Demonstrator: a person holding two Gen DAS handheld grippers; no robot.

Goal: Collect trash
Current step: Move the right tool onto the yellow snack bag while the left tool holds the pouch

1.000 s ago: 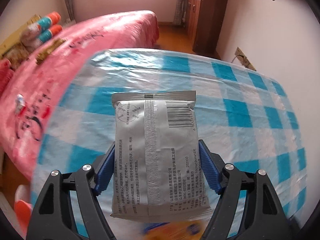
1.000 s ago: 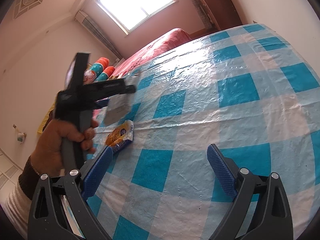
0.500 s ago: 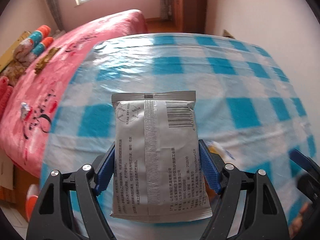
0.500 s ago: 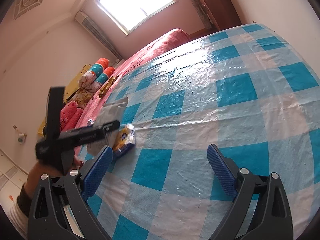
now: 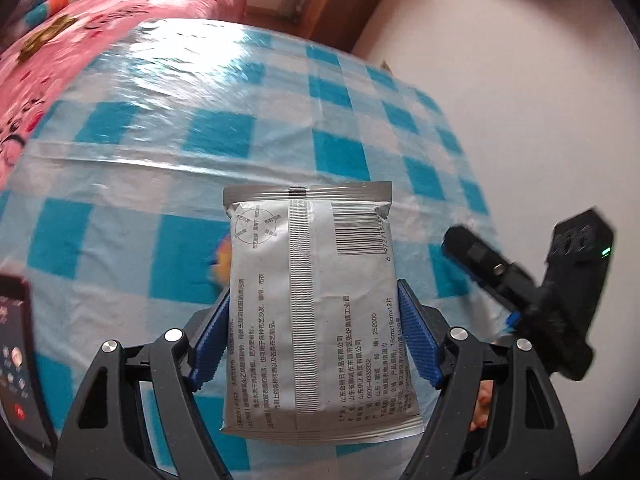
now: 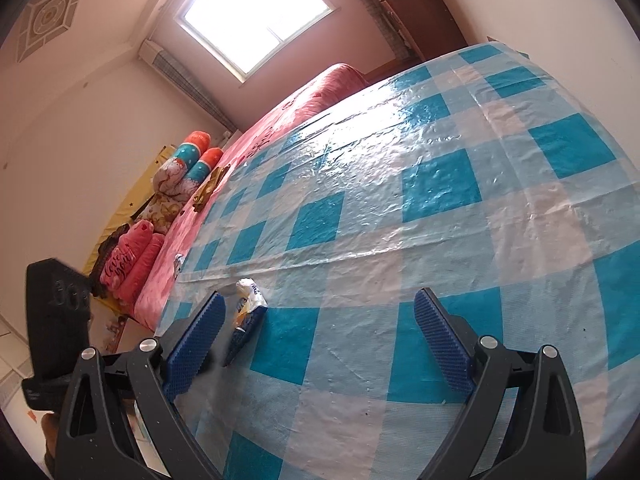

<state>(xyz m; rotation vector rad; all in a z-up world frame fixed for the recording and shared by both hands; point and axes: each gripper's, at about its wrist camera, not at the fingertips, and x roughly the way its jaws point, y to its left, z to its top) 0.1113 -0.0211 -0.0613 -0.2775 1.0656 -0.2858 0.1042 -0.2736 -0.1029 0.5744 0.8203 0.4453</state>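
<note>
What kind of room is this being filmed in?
Most likely a bedroom in a home: a bed with a pink cover and rolled bolsters stands beside a table under a blue checked cloth, with a wooden wardrobe near the window.

A: Tabletop (image 6: 440,184) under glossy blue-and-white checked plastic cover.
B: Lying on it?
A: One crumpled snack wrapper (image 6: 246,312), blue and yellow, near the edge facing the pink bed (image 6: 280,128).

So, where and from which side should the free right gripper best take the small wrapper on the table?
Probably the wrapper's crumpled pale upper end, which stands up from the cloth; its blue end lies flat. Come from above, since the open right gripper is beside it already.
</note>
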